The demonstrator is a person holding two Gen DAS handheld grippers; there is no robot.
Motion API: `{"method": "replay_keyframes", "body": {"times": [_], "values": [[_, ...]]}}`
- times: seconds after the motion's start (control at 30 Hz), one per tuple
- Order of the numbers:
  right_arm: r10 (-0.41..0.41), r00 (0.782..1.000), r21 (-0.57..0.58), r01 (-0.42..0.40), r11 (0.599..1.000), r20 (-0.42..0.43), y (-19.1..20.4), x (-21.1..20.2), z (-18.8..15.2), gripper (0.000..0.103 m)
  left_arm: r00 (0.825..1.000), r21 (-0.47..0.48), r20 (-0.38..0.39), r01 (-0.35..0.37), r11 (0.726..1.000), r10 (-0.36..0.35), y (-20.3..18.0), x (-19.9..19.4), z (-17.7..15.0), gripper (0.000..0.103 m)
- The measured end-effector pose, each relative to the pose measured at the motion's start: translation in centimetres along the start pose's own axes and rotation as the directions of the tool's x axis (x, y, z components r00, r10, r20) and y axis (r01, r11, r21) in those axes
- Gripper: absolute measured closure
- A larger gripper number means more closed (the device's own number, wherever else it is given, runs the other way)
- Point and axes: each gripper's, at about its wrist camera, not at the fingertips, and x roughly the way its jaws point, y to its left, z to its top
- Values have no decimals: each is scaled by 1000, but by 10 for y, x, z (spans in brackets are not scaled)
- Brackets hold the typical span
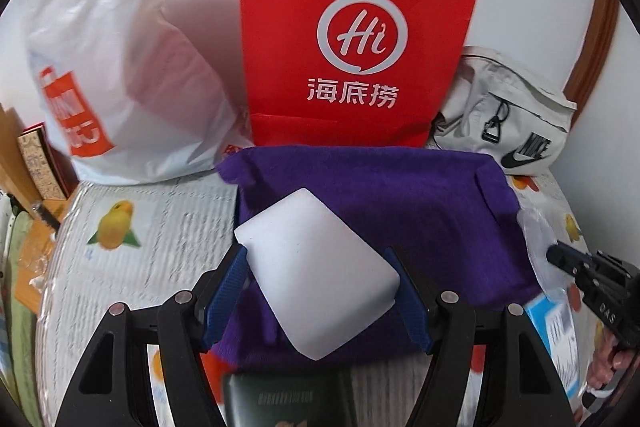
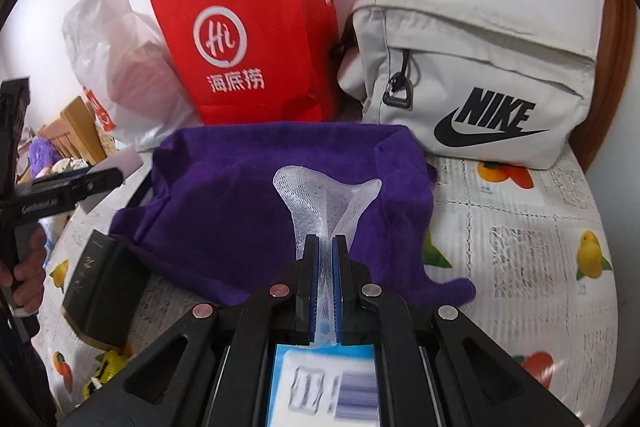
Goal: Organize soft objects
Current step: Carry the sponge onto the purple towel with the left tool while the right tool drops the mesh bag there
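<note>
My left gripper (image 1: 320,291) has its jaws spread around a white foam block (image 1: 316,275), blue pads touching both its sides, so I'm pinching it at lower center of the left wrist view, over a purple towel (image 1: 400,195). My right gripper (image 2: 326,283) has its jaws pressed nearly together on a strip of white mesh netting (image 2: 320,199), which fans out above the tips at center frame in the right wrist view, over the same purple towel (image 2: 240,195). The towel lies rumpled on a surface (image 2: 520,247) covered with a fruit-print cloth. Behind the towel, top center of the left view, stands a red paper bag (image 1: 352,27) with a white Hi logo; a white plastic bag (image 1: 120,67) sits at upper left, a grey Nike pouch (image 1: 516,123) at right, touching the towel's far corner. In the right view the red paper bag (image 2: 256,39) is upper center-left, the pouch (image 2: 480,87) upper right. A dark box (image 2: 104,291) lies at lower left just beside the towel. A blue-and-white pack (image 2: 324,383) shows at bottom center under my right jaws; label blurred. The right gripper (image 1: 560,255) shows at the right edge of the left view, netting in its tip.
</note>
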Motion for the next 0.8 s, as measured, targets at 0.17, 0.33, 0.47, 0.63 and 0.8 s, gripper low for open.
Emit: {"method": "replay_keyframes", "body": {"times": [0.17, 0.33, 0.47, 0.63, 0.8], "values": [[3, 998, -4, -3, 1000, -58, -9, 24, 9, 96, 999, 15, -25, -27, 1000, 28, -6, 32, 17, 34], [5, 995, -21, -7, 1000, -103, -13, 43, 11, 96, 998, 15, -61, -28, 1000, 28, -8, 56, 25, 34], [-2, 994, -30, -1, 1000, -108, -14, 46, 11, 96, 997, 14, -72, -35, 999, 36, -7, 67, 30, 33], [-8, 993, -28, 4, 1000, -120, -15, 52, 14, 95, 996, 14, -86, -33, 999, 34, -8, 79, 33, 33], [-2, 990, -48, -5, 999, -141, -9, 57, 15, 72, 992, 18, -122, -32, 999, 34, -8, 86, 34, 24]]}}
